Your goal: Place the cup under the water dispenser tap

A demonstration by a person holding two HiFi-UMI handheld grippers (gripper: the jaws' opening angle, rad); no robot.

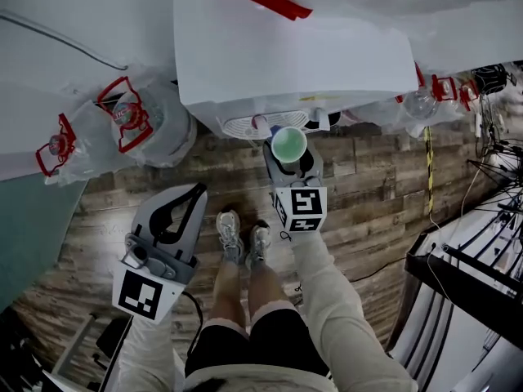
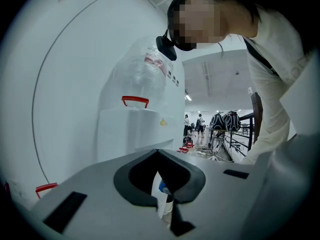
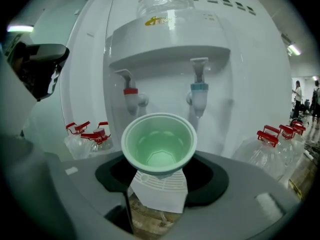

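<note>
A pale green cup (image 1: 288,144) (image 3: 159,144) stands upright and empty in my right gripper (image 1: 292,160), whose jaws are shut around its lower part. It hangs just in front of the white water dispenser (image 1: 294,47) (image 3: 170,59), below and between the red tap (image 3: 131,98) and the blue tap (image 3: 199,94), and above the white drip grille (image 3: 160,184). My left gripper (image 1: 194,193) (image 2: 157,153) is lower and to the left, away from the dispenser. Its tips meet with nothing between them.
Large clear water bottles with red handles lie on the wooden floor to the dispenser's left (image 1: 135,121) and right (image 1: 425,96). The person's shoes (image 1: 241,235) stand between the grippers. Cables (image 1: 498,153) and a black frame (image 1: 466,276) fill the right side.
</note>
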